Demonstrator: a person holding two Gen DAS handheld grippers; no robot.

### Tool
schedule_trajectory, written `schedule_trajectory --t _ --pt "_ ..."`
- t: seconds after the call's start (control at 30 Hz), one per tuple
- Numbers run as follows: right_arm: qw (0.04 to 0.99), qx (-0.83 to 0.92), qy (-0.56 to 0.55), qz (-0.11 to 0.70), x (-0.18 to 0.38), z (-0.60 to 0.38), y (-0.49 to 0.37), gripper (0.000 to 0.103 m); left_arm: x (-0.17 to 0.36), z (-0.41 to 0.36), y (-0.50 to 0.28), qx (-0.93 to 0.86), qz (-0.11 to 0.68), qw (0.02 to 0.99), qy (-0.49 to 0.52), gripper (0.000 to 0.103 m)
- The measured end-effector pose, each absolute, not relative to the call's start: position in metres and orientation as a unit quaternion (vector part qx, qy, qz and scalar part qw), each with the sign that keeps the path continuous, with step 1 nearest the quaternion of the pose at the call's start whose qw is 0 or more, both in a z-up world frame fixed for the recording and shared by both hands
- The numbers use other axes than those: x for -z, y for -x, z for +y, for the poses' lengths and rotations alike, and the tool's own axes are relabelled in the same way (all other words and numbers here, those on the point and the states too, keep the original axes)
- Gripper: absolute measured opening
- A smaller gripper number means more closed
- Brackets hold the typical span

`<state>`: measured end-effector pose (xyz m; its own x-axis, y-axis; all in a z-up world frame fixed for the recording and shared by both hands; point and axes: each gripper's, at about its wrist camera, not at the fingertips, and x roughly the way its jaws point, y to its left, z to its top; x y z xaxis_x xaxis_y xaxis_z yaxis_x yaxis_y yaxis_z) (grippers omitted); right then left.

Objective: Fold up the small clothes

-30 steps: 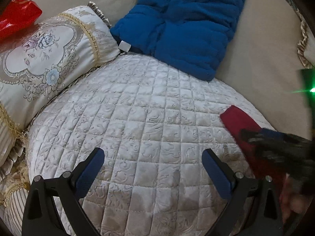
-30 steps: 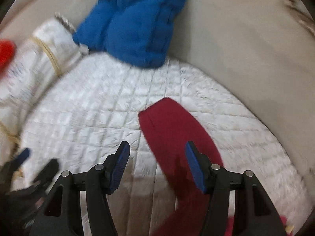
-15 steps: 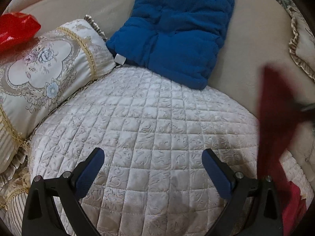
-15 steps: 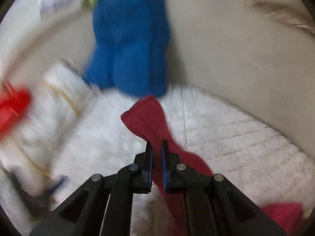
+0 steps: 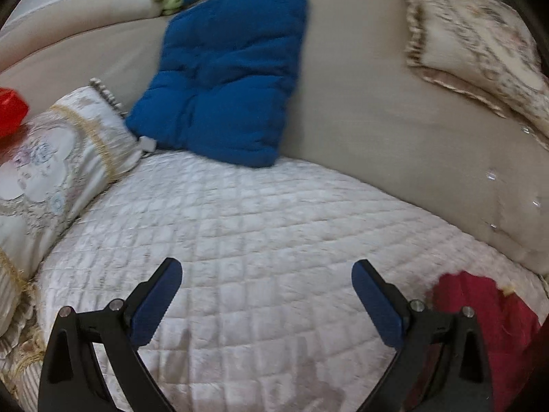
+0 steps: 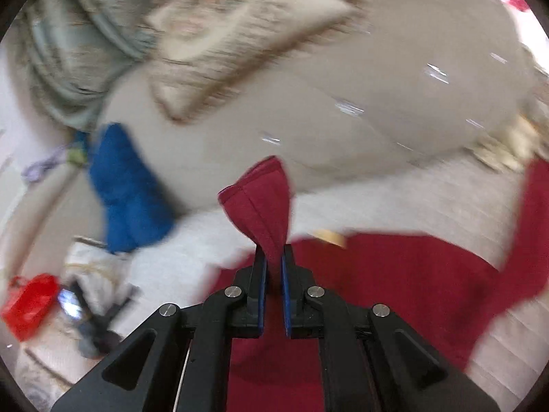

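Observation:
A dark red garment (image 6: 394, 274) lies on the white quilted cushion (image 5: 267, 233). My right gripper (image 6: 273, 261) is shut on one end of the garment (image 6: 264, 202), which sticks up past the fingertips. The rest of the cloth spreads below and to the right. In the left wrist view the red garment (image 5: 487, 312) shows at the lower right, behind the right finger. My left gripper (image 5: 267, 274) is open and empty above the quilted cushion.
A blue padded cushion (image 5: 226, 79) leans on the beige sofa back (image 5: 377, 110). An ornate pillow (image 5: 58, 158) lies at the left, another ornate pillow (image 5: 480, 44) at the upper right. A red bag (image 5: 10, 110) sits at the far left.
My right gripper closed on the red garment's end and lifted it up and to the right. The left gripper stayed open and tilted up toward the sofa back.

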<state>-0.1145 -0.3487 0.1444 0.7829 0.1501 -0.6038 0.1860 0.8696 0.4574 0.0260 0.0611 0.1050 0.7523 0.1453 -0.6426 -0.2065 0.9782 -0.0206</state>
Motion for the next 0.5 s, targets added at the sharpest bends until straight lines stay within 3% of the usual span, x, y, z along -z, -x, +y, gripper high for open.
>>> schedule_trajectory --t 0.17,0.23,0.3,0.5 --pt "0.877 0.119 -0.218 0.411 -0.082 -0.378 0.141 0.0 -0.099 0.034 -0.018 -0.058 0.353 0.934 0.013 0.101" --pt "0.876 0.156 -0.183 0.419 -0.076 -0.38 0.155 0.012 -0.095 0.028 -0.016 -0.051 0.363 0.93 0.004 0.101" --pt "0.887 0.172 -0.174 0.392 -0.089 -0.38 0.169 0.014 -0.09 0.023 -0.016 -0.036 0.378 0.925 -0.001 0.101" --pt "0.907 -0.04 -0.183 0.376 -0.111 -0.309 0.108 0.015 -0.079 0.01 -0.02 -0.031 0.393 0.918 -0.036 0.101"
